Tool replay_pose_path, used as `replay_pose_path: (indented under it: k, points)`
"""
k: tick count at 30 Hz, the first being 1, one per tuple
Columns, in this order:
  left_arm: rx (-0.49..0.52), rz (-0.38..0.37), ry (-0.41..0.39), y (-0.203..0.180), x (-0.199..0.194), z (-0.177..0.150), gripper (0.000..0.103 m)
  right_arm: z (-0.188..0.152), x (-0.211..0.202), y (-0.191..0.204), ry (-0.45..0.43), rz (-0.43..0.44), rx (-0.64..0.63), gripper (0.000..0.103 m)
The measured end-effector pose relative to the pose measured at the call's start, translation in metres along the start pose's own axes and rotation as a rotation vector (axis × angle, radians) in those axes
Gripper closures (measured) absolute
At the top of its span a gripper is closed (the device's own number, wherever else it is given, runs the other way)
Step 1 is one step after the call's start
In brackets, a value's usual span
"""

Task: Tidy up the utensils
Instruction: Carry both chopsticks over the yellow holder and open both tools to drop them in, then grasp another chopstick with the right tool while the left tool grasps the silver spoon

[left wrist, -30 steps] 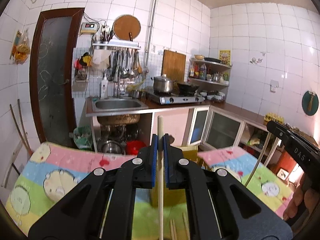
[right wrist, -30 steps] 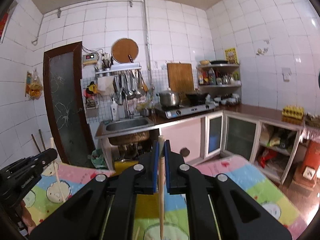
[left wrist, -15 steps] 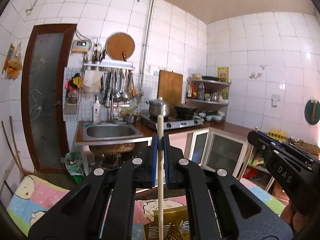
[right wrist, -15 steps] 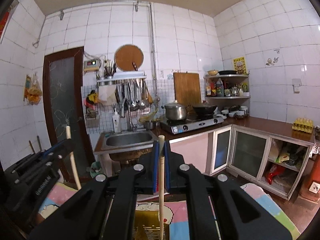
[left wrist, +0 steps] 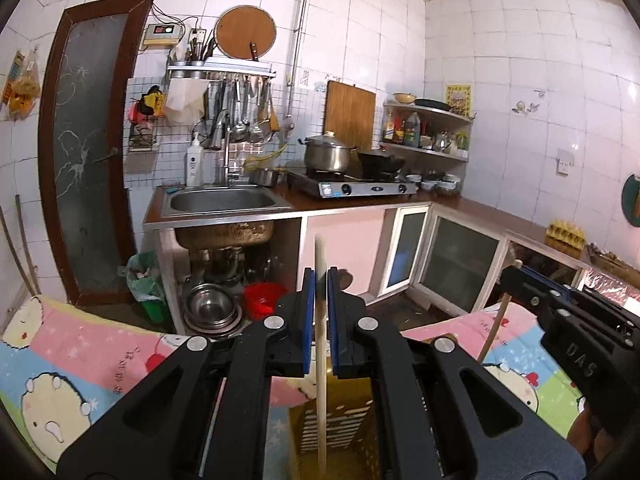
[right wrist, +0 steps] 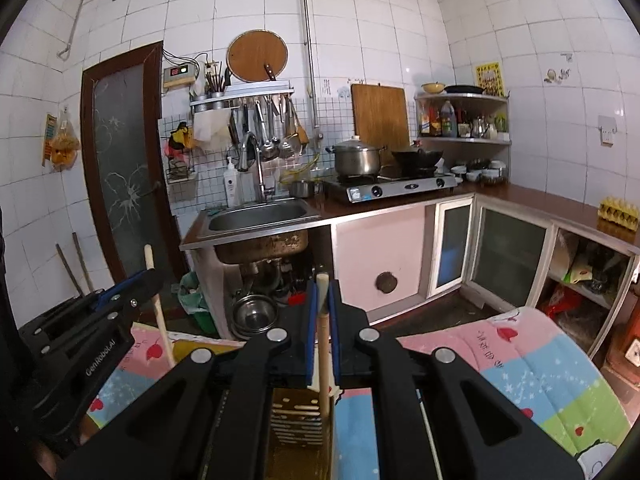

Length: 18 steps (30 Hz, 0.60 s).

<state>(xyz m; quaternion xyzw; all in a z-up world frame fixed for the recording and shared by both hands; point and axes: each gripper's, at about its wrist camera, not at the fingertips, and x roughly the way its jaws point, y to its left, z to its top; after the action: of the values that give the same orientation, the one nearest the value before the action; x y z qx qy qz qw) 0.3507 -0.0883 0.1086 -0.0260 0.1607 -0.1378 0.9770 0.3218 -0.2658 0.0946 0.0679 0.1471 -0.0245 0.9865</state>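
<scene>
Both chopsticks hang upright over the slotted yellow holder [left wrist: 336,428] on the quilted table [left wrist: 80,364], the left tool [left wrist: 318,322] just opening around its chopstick [left wrist: 320,360] (drop under way), the right tool [right wrist: 323,332] clamped on its chopstick [right wrist: 323,344], to lower and release next.
</scene>
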Motion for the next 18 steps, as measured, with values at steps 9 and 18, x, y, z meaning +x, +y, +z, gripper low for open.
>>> replay_pose_path:
  k: [9, 18]
  points:
    - [0.000, 0.080, -0.037, 0.024, -0.073, 0.018, 0.019, 0.015, -0.064, -0.011, -0.019, -0.049, 0.026, 0.042]
    - [0.033, 0.137, 0.006, 0.035, -0.141, -0.013, 0.005, -0.031, -0.116, -0.016, 0.070, -0.065, 0.027, 0.038]
